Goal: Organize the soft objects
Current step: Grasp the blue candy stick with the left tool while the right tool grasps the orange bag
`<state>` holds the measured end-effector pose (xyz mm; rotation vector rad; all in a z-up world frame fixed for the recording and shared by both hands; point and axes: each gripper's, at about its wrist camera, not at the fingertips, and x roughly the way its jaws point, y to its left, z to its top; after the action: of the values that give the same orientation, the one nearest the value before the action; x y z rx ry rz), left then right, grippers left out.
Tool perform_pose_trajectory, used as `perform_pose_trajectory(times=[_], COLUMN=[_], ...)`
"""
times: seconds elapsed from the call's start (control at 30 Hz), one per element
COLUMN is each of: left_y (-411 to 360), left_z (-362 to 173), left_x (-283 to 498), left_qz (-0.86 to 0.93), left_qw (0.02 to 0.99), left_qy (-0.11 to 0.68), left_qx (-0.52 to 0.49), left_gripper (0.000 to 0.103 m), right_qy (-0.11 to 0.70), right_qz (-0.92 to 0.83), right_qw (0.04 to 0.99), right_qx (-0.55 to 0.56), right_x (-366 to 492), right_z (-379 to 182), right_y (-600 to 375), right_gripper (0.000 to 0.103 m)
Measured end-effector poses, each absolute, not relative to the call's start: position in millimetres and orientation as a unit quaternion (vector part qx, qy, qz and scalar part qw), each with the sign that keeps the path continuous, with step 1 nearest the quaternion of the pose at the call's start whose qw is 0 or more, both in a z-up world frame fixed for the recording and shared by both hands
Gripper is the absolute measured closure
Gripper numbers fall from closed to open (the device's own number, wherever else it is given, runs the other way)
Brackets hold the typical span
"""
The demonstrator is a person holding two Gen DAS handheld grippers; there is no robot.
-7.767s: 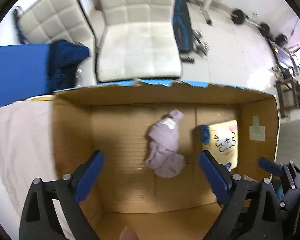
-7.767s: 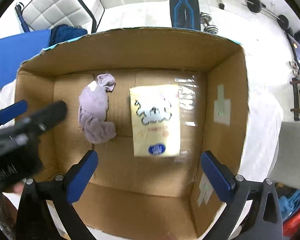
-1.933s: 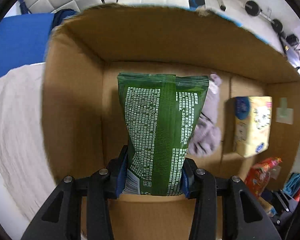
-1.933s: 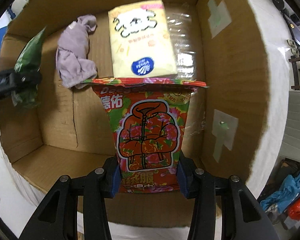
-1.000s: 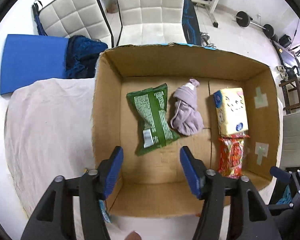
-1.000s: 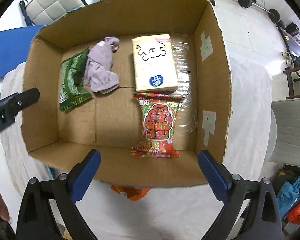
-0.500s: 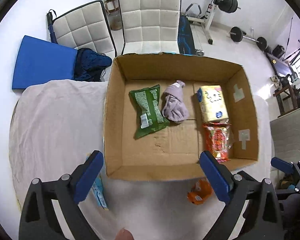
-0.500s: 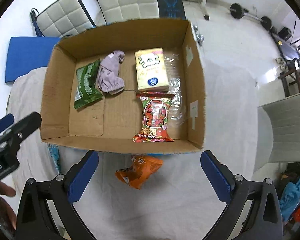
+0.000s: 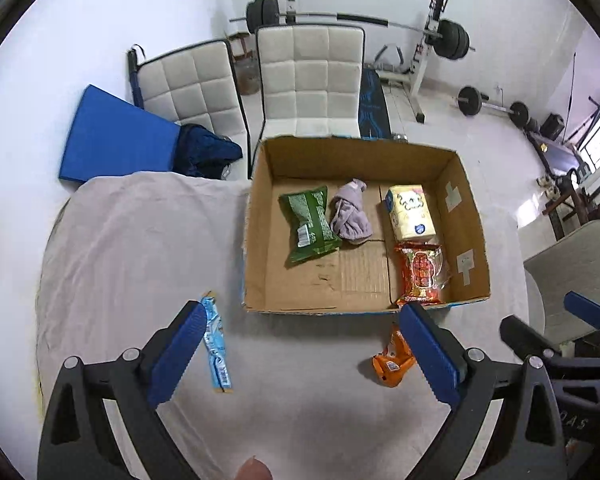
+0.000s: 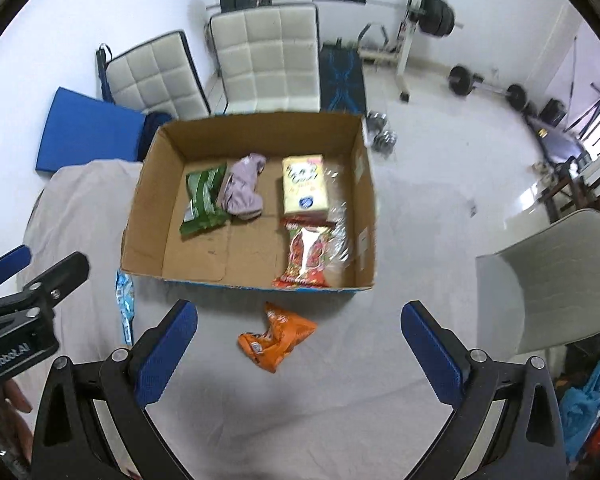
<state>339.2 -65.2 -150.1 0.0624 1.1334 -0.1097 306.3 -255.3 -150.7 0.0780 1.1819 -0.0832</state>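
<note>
The left gripper (image 9: pixel 300 354) is held with its blue pads wide apart and nothing between them, above the cloth-covered table (image 9: pixel 140 240) on the near side of the cardboard box (image 9: pixel 256 240). The right gripper (image 10: pixel 298 354) is likewise spread wide and empty, also on the near side of the box.

Just in front of the box's near wall, an orange snack packet (image 10: pixel 274 336) is seen lying on the cloth, between the right gripper's pads in the right wrist view. Off the box's near left corner, a long light-blue wrapper (image 9: pixel 217 348) is laid flat on the cloth, just beside the left gripper's left pad (image 9: pixel 176 354).

Inside the box, four things are found. A green snack bag (image 9: pixel 310 226) is placed toward the left wall, and a rumpled lilac cloth (image 9: pixel 350 216) is touching its right edge. A yellow tissue pack (image 9: pixel 410 212) is set near the right wall at the far end, and a red flowered packet (image 9: pixel 420 272) is laid directly in front of it, reaching the near wall.

Behind the box, two white padded chairs (image 9: pixel 308 80) and a blue mat (image 9: pixel 112 140) are visible.
</note>
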Motion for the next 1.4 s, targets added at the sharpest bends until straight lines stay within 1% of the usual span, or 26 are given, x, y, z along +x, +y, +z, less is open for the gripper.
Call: perform_pose_trajectory(times=[0.33,0.43,0.53,0.67,0.83,0.97,1.0,1.07,1.23,1.33,1.37,1.4], left_y=[-50,-45,-30,5,53,79,83,86,84,78,77,75], left_z=[-109,-111,-129,-169,-240,-293,-307,-332,-391,-415,-422,-428], left_x=[306,306,311,318,333,345,349,358,375,382,383,383], left_qz=[-0.052,-0.050,-0.036,0.002,0.050,0.075,0.079,0.085,0.069,0.063,0.061,0.057], left_qw=[0.867,0.866,0.853,0.827,0.771,0.733,0.725,0.713,0.683,0.670,0.666,0.660], left_qy=[0.496,0.497,0.521,0.561,0.629,0.665,0.674,0.688,0.722,0.736,0.741,0.746], left_qx=[0.015,0.010,-0.005,-0.033,-0.087,-0.116,-0.116,-0.106,-0.085,-0.069,-0.065,-0.061], left_gripper=[0.004,0.004,0.004,0.004,0.004,0.004,0.004,0.004,0.004,0.005,0.009,0.018], right_qy=[0.540,0.557,0.589,0.647,0.699,0.715,0.721,0.726,0.726,0.725,0.725,0.725], right_qz=[-0.029,-0.012,-0.009,-0.028,-0.063,-0.084,-0.089,-0.091,-0.101,-0.104,-0.104,-0.104], right_qw=[0.840,0.827,0.800,0.746,0.682,0.658,0.653,0.647,0.647,0.647,0.647,0.648], right_qx=[0.052,0.074,0.116,0.158,0.207,0.220,0.217,0.214,0.210,0.212,0.211,0.207], right_x=[280,282,288,298,305,309,310,313,319,321,321,321], right_z=[-120,-129,-159,-223,-316,-365,-376,-389,-408,-412,-412,-413], right_y=[-248,-248,-255,-261,-261,-256,-252,-248,-240,-236,-234,-233], right_gripper=[0.000,0.000,0.000,0.000,0.001,0.005,0.010,0.017,0.018,0.019,0.021,0.022])
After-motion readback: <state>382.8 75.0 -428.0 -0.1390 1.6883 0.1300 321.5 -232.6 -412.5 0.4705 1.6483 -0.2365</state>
